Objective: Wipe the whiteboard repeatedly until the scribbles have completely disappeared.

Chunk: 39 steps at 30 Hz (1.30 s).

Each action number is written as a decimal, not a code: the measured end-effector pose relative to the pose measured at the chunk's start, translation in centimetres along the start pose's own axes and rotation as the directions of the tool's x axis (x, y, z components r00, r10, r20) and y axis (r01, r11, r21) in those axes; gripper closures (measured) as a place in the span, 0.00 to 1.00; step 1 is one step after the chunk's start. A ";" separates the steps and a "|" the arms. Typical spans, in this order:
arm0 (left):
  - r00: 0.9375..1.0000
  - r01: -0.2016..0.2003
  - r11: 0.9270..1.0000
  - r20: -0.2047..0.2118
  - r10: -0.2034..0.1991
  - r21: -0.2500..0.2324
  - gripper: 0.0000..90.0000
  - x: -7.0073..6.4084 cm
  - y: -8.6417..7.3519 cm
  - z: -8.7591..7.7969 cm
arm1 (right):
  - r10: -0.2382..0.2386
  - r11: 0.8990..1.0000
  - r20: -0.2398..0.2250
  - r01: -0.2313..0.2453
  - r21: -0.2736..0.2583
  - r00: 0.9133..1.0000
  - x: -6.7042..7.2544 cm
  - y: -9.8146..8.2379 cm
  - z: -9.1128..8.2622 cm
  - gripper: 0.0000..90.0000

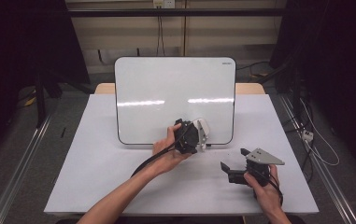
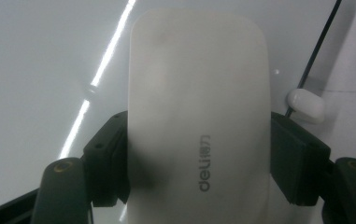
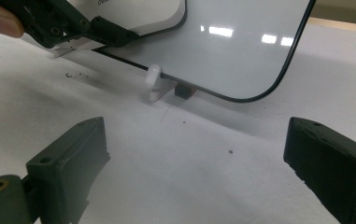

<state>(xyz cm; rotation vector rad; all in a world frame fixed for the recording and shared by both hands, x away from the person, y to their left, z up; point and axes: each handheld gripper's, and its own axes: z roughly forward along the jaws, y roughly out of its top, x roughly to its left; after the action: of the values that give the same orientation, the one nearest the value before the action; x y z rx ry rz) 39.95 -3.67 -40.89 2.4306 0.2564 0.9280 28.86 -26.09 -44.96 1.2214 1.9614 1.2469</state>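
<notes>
The whiteboard eraser (image 2: 199,116), white with a grey "deli" mark on its back, sits clamped between the jaws of the left gripper (image 1: 190,136), pressed against the lower right part of the whiteboard (image 1: 166,84). The board leans upright on the pale worktop (image 1: 96,177), resting on a small white clip (image 3: 153,79) at its bottom edge. The right gripper (image 1: 241,170) rests low on the worktop near the front right, well apart from the board, its jaws wide with nothing between them.
</notes>
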 end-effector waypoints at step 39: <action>0.986 0.161 0.987 -0.051 -0.162 -0.019 0.33 3.3 -0.6 -0.8 | -0.002 1.000 -0.003 0.002 0.004 1.000 0.1 0.0 0.3 0.07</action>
<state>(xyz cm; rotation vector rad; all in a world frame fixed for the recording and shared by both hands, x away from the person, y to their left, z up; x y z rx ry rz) 41.88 -1.73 -38.87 2.3348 0.4570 0.9191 29.08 -25.84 -45.06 1.2203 1.9676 1.2447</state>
